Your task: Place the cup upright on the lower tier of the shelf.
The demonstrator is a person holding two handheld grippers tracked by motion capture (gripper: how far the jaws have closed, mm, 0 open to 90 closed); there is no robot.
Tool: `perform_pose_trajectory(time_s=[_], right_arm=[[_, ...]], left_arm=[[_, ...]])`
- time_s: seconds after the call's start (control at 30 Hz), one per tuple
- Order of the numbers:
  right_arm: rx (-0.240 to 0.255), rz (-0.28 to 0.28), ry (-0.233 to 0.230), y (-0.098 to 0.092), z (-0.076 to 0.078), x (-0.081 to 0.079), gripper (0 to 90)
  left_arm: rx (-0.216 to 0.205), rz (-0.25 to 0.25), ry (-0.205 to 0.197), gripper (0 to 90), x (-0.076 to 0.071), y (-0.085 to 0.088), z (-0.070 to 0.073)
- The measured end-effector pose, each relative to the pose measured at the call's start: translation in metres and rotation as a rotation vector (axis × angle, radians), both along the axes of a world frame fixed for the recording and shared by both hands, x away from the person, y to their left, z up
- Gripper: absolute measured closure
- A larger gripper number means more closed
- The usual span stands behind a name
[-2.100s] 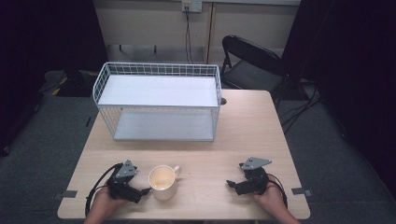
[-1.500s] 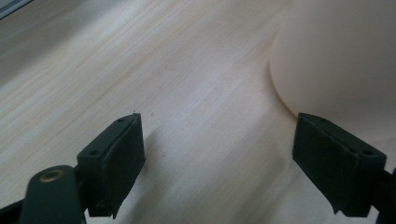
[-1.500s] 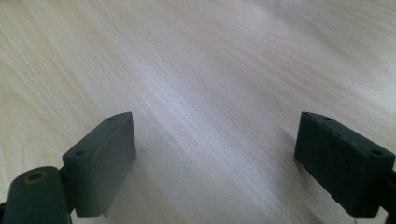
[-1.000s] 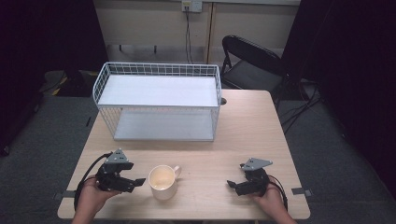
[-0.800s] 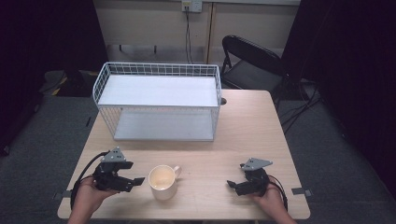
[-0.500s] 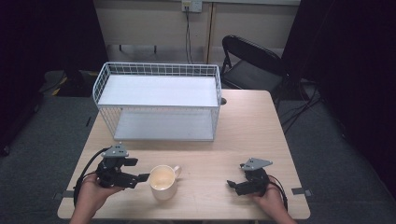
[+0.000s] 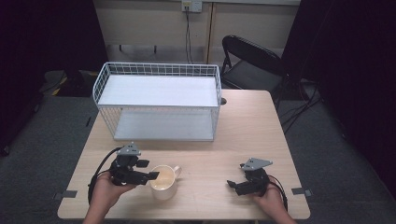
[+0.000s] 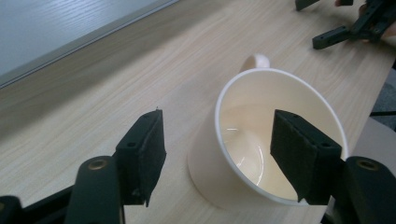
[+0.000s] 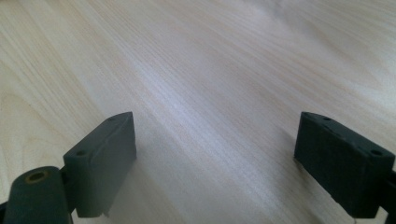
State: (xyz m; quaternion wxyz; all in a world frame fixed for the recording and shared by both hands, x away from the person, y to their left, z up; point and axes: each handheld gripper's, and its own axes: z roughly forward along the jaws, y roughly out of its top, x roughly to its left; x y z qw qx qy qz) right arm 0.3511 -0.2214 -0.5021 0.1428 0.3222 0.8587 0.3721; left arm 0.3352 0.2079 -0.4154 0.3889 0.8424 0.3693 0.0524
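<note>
A cream mug [image 7: 163, 184] stands upright near the table's front edge, its handle [image 7: 176, 169] pointing to the back right. My left gripper [image 7: 148, 170] reaches it from the left, and its jaws have just been closing. In the left gripper view one pad [image 8: 303, 158] hangs inside the mug [image 8: 243, 107] and the other pad [image 8: 147, 154] stands outside the wall, a gap away, so my left gripper [image 8: 218, 126] is open around the rim. My right gripper [image 7: 237, 175] rests at the front right, open over bare wood [image 9: 215, 135].
A white wire rack [image 7: 159, 100] with two shelves stands at the back of the wooden table [image 7: 243, 130]. Behind the table is a black folding chair [image 7: 252, 65]. The right gripper [image 8: 345, 30] lies beyond the mug in the left gripper view.
My left gripper has moved right to the mug and its jaws have narrowed over the mug's near wall. The right hand and the mug have stayed put.
</note>
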Motion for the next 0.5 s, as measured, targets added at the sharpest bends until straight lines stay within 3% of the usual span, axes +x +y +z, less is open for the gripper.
perform_pose_trajectory(time_s=[0.5], right_arm=[[0.003, 0.0, 0.001, 0.0, 0.0, 0.0, 12.5]], left_arm=[[0.067, 0.004, 0.016, 56.9, 0.004, -0.014, -0.015]])
